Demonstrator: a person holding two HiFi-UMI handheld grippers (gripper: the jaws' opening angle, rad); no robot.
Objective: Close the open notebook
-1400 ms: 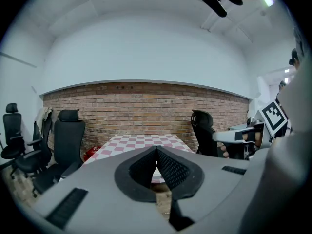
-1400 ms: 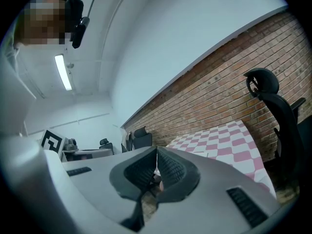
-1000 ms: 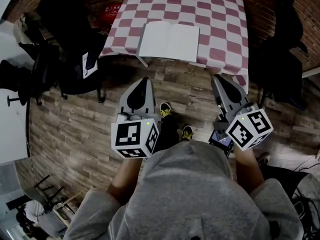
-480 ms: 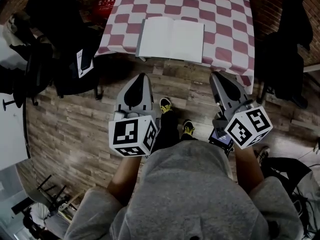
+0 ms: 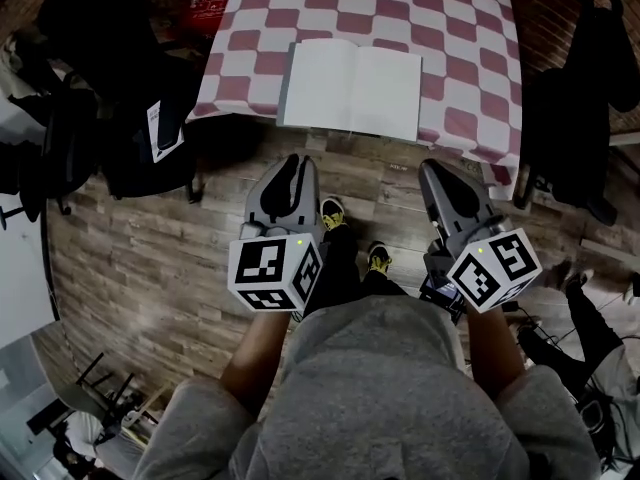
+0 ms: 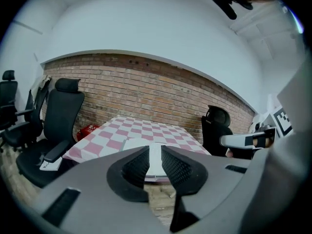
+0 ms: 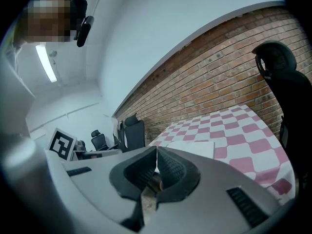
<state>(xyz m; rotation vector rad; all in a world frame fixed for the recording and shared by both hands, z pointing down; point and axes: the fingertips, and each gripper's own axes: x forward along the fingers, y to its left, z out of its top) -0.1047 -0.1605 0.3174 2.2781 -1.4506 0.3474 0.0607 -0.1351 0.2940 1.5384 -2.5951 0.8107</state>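
Note:
An open white notebook [image 5: 350,88] lies flat near the front edge of a red-and-white checkered table [image 5: 470,78]. Both grippers hover over the wooden floor short of that edge, pointing at the table. My left gripper [image 5: 297,165] is below the notebook's left page; its jaws are opening, a narrow gap shows and nothing is between them. In the left gripper view the notebook [image 6: 141,144] sits just beyond the left gripper [image 6: 155,152]. My right gripper [image 5: 433,167] is shut and empty, below the notebook's right corner. The right gripper [image 7: 157,151] looks at the notebook [image 7: 197,149].
Black office chairs stand to the left [image 5: 110,118] and right [image 5: 570,138] of the table. A paper sheet [image 5: 165,128] lies on the left chair. A red item [image 5: 213,6] sits under the table's far left. Another person's leg [image 5: 592,308] shows at right.
Both grippers have moved forward toward the table and the notebook appears nearer. The left jaws, shut before, now show a small gap.

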